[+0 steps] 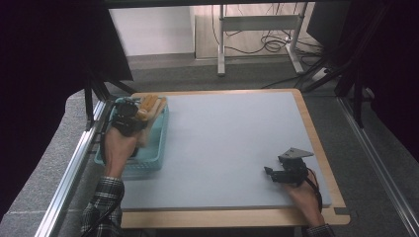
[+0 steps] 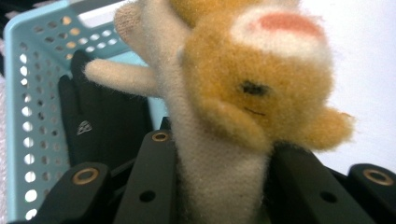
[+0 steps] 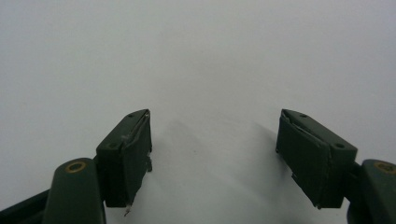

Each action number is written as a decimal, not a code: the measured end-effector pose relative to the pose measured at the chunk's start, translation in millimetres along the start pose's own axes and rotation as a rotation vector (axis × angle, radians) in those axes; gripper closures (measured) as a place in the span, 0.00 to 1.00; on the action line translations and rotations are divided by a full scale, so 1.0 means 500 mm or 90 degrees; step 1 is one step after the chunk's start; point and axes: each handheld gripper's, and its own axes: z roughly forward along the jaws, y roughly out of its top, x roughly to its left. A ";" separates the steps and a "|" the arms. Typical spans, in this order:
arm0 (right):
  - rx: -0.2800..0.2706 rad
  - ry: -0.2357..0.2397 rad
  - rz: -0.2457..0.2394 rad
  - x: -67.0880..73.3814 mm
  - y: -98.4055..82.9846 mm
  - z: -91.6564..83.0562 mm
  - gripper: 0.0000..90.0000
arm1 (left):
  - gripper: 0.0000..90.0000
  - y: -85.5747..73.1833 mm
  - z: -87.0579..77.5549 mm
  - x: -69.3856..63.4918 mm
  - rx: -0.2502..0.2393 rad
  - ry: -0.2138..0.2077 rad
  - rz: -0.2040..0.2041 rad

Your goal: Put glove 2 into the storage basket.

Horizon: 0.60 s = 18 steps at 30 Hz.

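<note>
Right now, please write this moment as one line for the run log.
left gripper: shut on plush toy | toy: above teal basket | right gripper: open, holding nothing

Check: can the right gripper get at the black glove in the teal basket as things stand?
Probably not easily: the right gripper sits open across the table, and the left gripper, holding the plush toy, hangs over the basket with the glove.
</note>
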 end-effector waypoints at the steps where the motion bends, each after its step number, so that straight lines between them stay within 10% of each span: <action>1: 0.000 0.000 0.000 0.000 0.000 0.000 0.29 | 0.82 -0.001 0.004 0.006 0.003 0.002 -0.007; 18: 0.000 0.002 0.001 -0.001 0.000 0.000 0.29 | 0.80 0.005 0.136 0.016 0.098 0.024 -0.018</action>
